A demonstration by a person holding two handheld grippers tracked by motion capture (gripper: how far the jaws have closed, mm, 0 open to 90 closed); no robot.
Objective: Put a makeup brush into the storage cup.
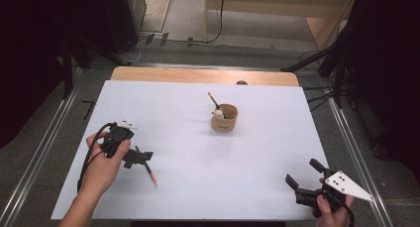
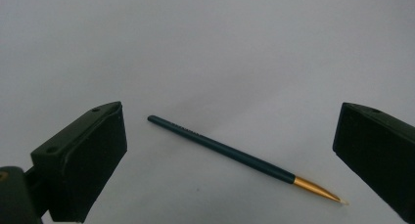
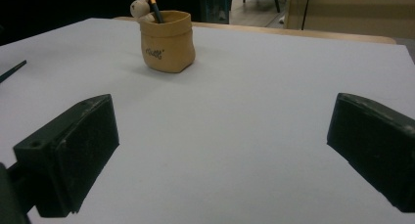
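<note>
A slim dark teal stick with a gold pointed tip (image 2: 230, 152) lies flat on the white table (image 2: 244, 48). My left gripper (image 2: 229, 131) hovers over it, open, one jaw on each side and neither touching. From above, the stick (image 1: 151, 175) pokes out toward the table's front from under my left gripper (image 1: 140, 157). A tan pouch-like cup (image 1: 224, 119) stands mid-table holding an upright stick (image 1: 213, 99) and a small pale round figure (image 1: 218, 114). My right gripper (image 1: 303, 173) rests open at the front right corner, facing the cup (image 3: 168, 40), with nothing between its jaws.
The white sheet (image 1: 198, 152) covers most of the table, with a wooden strip (image 1: 203, 76) bare along the far edge. Metal rails (image 1: 354, 142) run along both sides. Dark stands and cables crowd the floor beyond.
</note>
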